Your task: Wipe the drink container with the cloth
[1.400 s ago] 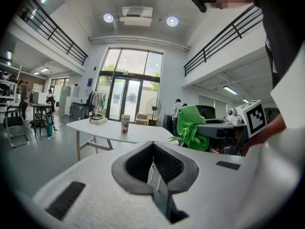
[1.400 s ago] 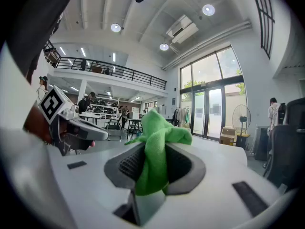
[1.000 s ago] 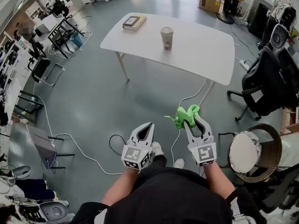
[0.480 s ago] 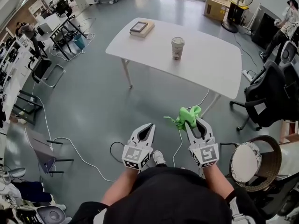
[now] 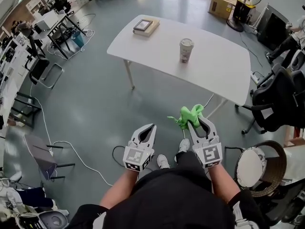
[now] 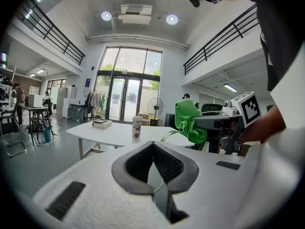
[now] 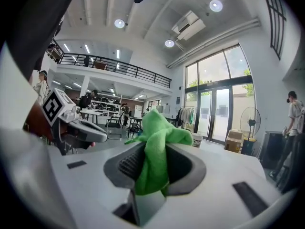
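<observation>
A paper drink cup (image 5: pixel 186 50) with a lid stands upright on the white table (image 5: pixel 157 47), well ahead of both grippers; it also shows small in the left gripper view as the cup (image 6: pixel 137 126). My right gripper (image 5: pixel 196 120) is shut on a bright green cloth (image 5: pixel 189 116), which bunches out past the jaw tips; the same cloth (image 7: pixel 155 147) fills the jaws in the right gripper view. My left gripper (image 5: pixel 149 129) is shut and empty, held beside the right one above the floor. The cup is nearly hidden behind the cloth in the right gripper view.
A book (image 5: pixel 145 26) lies at the table's far left corner. Black office chairs (image 5: pixel 281 99) stand to the right, a round wicker stool (image 5: pixel 259 163) sits near my right side, and cables (image 5: pixel 71 149) run across the grey floor. Desks and chairs line the left wall.
The table and cup have come closer and shifted slightly right in the head view as I step forward. Both grippers keep their pose; the cloth stays gripped.
</observation>
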The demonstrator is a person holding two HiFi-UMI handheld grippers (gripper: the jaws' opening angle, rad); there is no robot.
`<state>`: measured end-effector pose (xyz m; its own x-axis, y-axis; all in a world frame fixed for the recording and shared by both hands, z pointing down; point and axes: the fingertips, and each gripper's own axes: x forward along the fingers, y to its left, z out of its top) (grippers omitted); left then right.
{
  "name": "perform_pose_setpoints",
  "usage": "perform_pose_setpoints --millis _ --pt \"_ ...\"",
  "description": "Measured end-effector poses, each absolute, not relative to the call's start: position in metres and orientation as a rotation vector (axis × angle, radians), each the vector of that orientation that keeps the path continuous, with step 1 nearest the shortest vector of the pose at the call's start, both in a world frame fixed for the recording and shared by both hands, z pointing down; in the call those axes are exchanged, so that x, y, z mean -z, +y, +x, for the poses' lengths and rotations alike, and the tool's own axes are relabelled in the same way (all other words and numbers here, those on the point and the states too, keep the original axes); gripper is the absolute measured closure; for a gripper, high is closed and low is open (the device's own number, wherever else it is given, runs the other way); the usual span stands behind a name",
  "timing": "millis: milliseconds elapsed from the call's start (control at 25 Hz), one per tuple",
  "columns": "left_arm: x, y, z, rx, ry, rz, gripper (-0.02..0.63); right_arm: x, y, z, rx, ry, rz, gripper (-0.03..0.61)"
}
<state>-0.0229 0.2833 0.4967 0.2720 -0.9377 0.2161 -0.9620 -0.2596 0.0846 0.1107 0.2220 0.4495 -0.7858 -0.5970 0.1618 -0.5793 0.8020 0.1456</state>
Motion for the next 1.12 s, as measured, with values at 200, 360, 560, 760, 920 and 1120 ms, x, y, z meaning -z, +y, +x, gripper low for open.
perform_pose_setpoints --millis 200,360,560,760,920,1120 --pt "-0.501 0.242 -0.029 -0.221 -1.771 2.341 0.606 -0.460 0.175 0.105 0.099 -2.749 0.935 0.460" --pt "-0.492 0.198 -0.027 -0.313 -1.781 2.391 0.606 -0.461 0.141 0.095 0.050 -2.765 0.913 0.460" --pt "-0.495 0.152 -0.019 -0.342 -1.753 2.421 0.606 -0.473 0.099 0.100 0.001 -2.781 0.906 0.460" --pt "-0.485 0.105 -0.019 -0.361 -1.763 2.398 0.606 -0.474 0.061 0.100 0.039 -2.777 0.874 0.459" --pt "-0.484 0.074 -0.013 -0.347 -1.761 2.400 0.606 -0.475 0.027 0.102 0.031 -2.784 0.853 0.459" --pt "-0.488 0.047 -0.009 -0.360 -1.779 2.365 0.606 -0.483 -0.008 0.105 0.003 -2.802 0.819 0.459"
